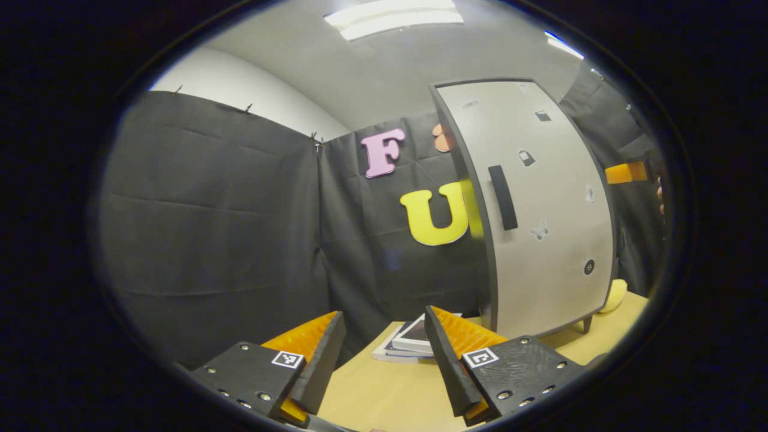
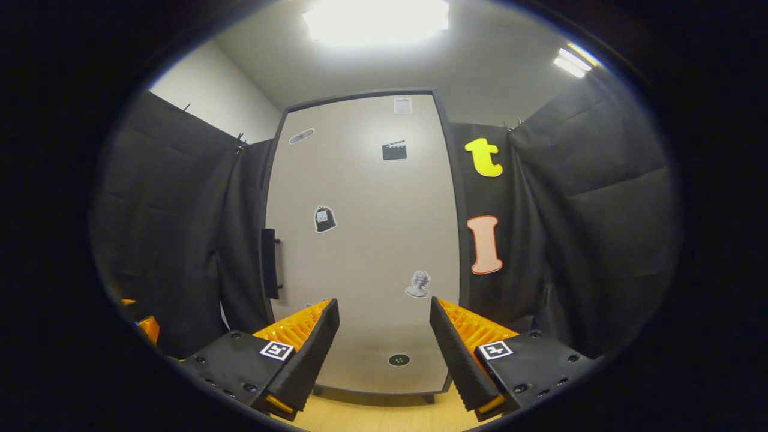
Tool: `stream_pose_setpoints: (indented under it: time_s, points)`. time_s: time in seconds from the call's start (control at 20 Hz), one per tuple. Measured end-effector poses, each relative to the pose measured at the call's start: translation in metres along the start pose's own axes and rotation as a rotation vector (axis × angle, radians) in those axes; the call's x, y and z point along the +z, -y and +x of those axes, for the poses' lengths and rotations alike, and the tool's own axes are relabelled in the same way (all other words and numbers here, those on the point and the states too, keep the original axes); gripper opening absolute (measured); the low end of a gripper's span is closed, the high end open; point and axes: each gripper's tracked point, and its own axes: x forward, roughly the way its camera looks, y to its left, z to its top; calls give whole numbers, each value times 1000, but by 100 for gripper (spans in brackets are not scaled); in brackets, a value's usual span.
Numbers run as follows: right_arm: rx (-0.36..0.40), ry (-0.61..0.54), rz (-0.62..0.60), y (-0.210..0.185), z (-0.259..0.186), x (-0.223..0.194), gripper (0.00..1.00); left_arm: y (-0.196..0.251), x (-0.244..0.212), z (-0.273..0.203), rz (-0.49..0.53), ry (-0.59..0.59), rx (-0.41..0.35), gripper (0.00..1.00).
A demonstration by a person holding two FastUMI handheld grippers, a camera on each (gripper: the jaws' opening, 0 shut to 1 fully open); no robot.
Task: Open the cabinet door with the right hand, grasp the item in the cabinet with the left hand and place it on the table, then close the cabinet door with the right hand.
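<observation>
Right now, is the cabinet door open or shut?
Shut, as far as shows. The door lies flat in its dark frame, no gap or inside visible; its handle is untouched, and the right gripper hangs open before it.

Light wooden bench [image 1: 384, 390], pale cabinet [image 1: 540, 240] standing on it on short legs (door shut, dark handle on its front), small stack of books [image 1: 405, 345] lying flat just left of the cabinet, yellow rounded object [image 1: 615, 295] at its right, partly hidden

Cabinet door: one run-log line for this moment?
cabinet door: closed | handle: untouched | left gripper: open, empty | right gripper: open, facing door
</observation>
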Motion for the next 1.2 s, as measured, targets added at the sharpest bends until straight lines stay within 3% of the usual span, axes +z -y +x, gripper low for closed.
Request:
stream_pose_setpoints:
  time_s: [0.7, 1.2]
  points:
    - [130, -22, 17, -105, 49, 11, 96, -86, -30, -14, 15, -38, 129, 80]
    - [157, -44, 17, -159, 94, 6, 96, -138, -58, -19, 26, -82, 197, 81]
